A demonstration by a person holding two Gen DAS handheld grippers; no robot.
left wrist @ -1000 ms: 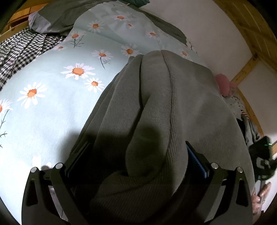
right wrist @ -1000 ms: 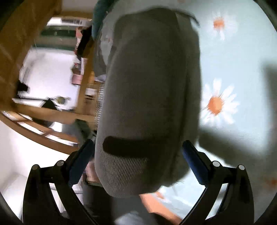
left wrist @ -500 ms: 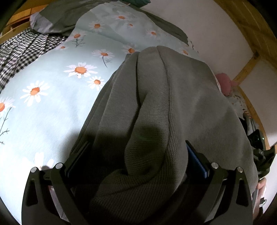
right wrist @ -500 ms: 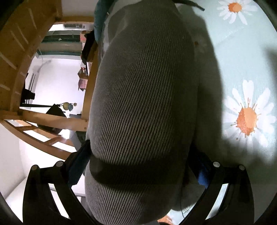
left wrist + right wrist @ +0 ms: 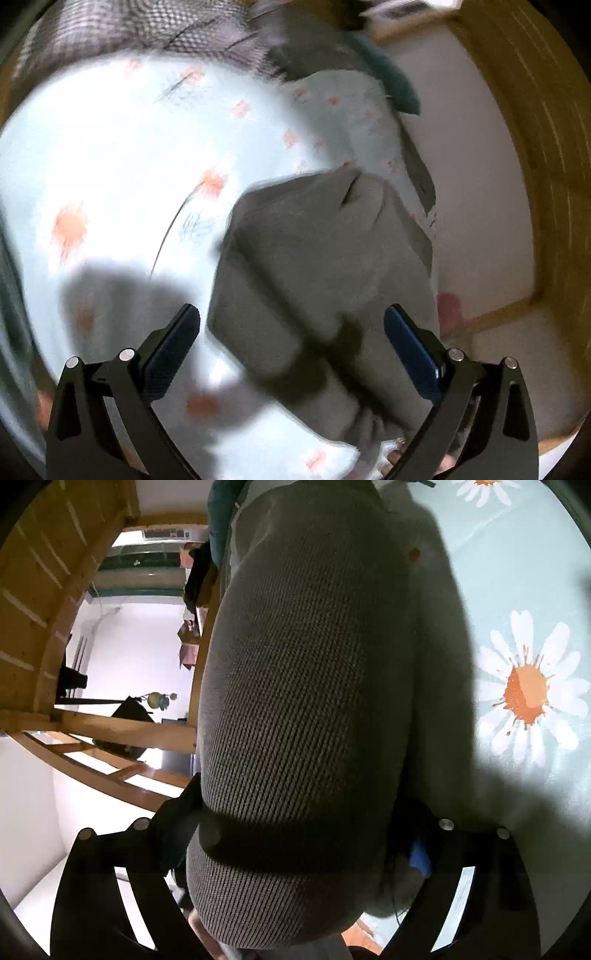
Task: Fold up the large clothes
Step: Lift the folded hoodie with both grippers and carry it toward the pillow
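Note:
A folded grey knit sweater (image 5: pixel 325 266) lies on a pale blue daisy-print bedsheet (image 5: pixel 110 155). The left wrist view is blurred by motion. My left gripper (image 5: pixel 291 332) is open and hangs back from the sweater, whose near edge shows beyond the gap; neither pad touches it. In the right wrist view the sweater (image 5: pixel 303 686) fills the whole span of my right gripper (image 5: pixel 301 830). Its jaws are closing, with the thick fold between them and the knit bulging against both fingers. The right pad is mostly hidden in shadow behind the fabric.
A checked cloth (image 5: pixel 147 22) and a teal pillow (image 5: pixel 395 81) lie at the bed's far end. A white wall (image 5: pixel 472 184) and a wooden bed frame (image 5: pixel 535 147) run along the right. Wooden rails (image 5: pixel 110 768) and the room beyond show left of the sweater.
My left gripper has let the sweater out of its jaws, pulled back and rolled, so the fold now lies ahead of it. My right gripper's jaws have narrowed on the sweater.

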